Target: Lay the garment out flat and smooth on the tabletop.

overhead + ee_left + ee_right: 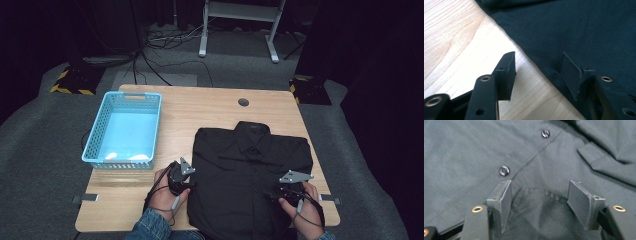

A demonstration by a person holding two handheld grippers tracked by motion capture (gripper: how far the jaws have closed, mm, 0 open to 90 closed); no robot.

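Note:
A black button-up shirt point(250, 160) lies flat on the wooden table point(210, 107), collar at the far side. My left gripper point(190, 184) sits at the shirt's left edge near the bottom. In the left gripper view its jaws point(537, 56) stand open across that edge, one pad over bare wood, the other over black cloth point(574, 25). My right gripper point(279, 194) rests low on the shirt's right front. Its jaws point(540, 183) are open, with a stitched fold of the shirt point(536, 202) bunched between them, beside the button placket point(504, 170).
A light blue plastic basket point(121, 162) stands at the table's left side, close to the left hand. A round cable hole point(243, 102) is near the far edge. Beyond the table lie cables and a white stand's legs point(202, 50) on the floor.

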